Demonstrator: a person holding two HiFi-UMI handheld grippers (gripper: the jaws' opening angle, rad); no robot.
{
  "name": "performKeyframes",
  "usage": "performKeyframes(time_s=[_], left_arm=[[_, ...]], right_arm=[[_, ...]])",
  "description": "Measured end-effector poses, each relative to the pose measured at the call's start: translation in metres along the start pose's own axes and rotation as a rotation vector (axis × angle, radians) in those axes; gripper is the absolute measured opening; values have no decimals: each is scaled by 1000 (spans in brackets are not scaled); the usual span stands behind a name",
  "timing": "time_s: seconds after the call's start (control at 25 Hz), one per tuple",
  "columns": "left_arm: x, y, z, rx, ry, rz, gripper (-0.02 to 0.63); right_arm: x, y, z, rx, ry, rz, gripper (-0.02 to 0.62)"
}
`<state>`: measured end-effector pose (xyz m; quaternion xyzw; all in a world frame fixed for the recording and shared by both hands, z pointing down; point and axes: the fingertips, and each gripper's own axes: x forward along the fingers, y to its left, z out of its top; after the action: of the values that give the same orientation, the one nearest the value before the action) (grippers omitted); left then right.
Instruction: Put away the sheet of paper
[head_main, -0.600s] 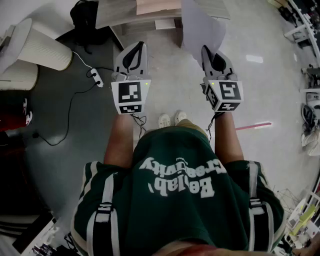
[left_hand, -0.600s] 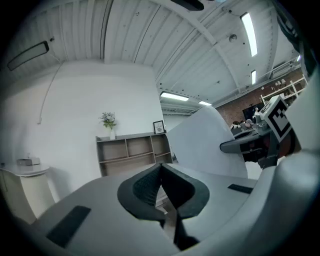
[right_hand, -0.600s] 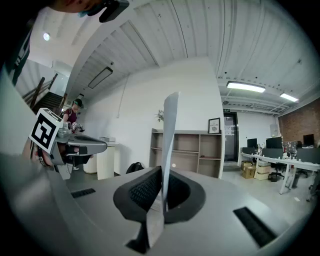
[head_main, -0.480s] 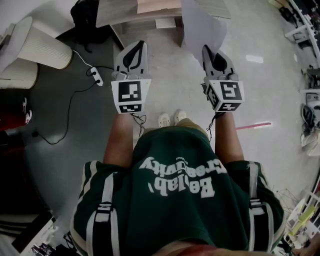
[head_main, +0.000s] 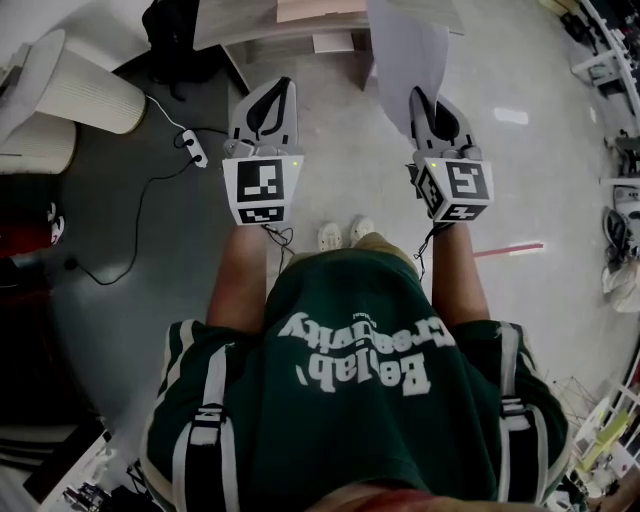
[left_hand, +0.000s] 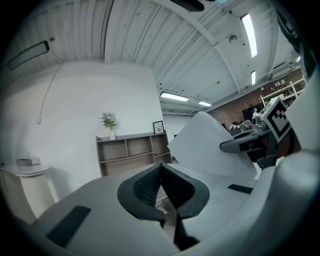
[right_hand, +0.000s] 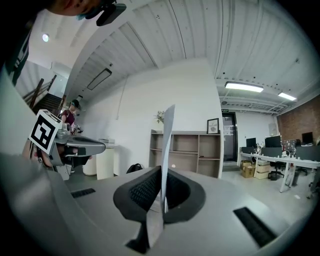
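A white sheet of paper (head_main: 408, 50) stands up from my right gripper (head_main: 432, 108), whose jaws are shut on its lower edge. In the right gripper view the sheet of paper (right_hand: 165, 150) shows edge-on, pinched between the dark pads. My left gripper (head_main: 268, 108) is held level beside it, to the left, shut with nothing in it. From the left gripper view the sheet of paper (left_hand: 202, 147) leans away to the right, with the right gripper's body (left_hand: 250, 145) behind it. The left gripper (left_hand: 161, 172) has its pads pressed together.
A wooden shelf unit (right_hand: 187, 152) stands against the far wall, seen also as a shelf unit (left_hand: 131, 152) from the left. Its top edge (head_main: 300, 15) lies just ahead of both grippers. A white round bin (head_main: 85, 95) and a power cable (head_main: 170, 150) are at the left on the floor.
Both grippers and the paper have shifted slightly forward and up toward the shelf unit. The grip on the paper is unchanged.
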<state>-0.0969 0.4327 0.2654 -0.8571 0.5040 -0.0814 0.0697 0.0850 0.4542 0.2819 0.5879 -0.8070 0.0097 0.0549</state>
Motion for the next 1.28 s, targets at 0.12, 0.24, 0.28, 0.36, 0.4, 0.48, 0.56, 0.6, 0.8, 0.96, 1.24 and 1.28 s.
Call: performKeyframes(time_s=[0.12,0.24,0.28,0.36,0.4,0.48,0.56,0.6,0.8,0.96,1.24,1.28], left_arm=[[-4,2,-1,4,0,-2,18],[-3,3,-2,7,5,-3,18],[-2,3,-2,7,7,-4,18],[3,3,-2,9,7,-4,18],[6,2,-2,11,6,-3,18],[13,1,-2,14,6,-1,18],[22,0,-3,17,9,-2,18],[29,1,-3,18,12,-2,18],[76,18,-5,20,27,27,18],[126,34,-3,21,34,54,18],[230,63,0,25,43,97,18],[244,66,0,26,45,102,18]], right_arm=[[0,3,-1,6,-4,3,32],[2,6,2,2,-10,16,32],[2,6,2,0,-12,21,32],[5,4,1,-1,-16,30,32],[8,3,1,-2,-19,34,32],[13,-2,1,-3,-23,40,32],[20,-9,1,0,-25,41,32],[25,-13,0,2,-26,41,32],[73,-43,1,3,-26,63,32],[121,-71,5,3,-29,90,32],[223,-127,21,-18,-50,147,32],[236,-135,22,-21,-53,155,32]])
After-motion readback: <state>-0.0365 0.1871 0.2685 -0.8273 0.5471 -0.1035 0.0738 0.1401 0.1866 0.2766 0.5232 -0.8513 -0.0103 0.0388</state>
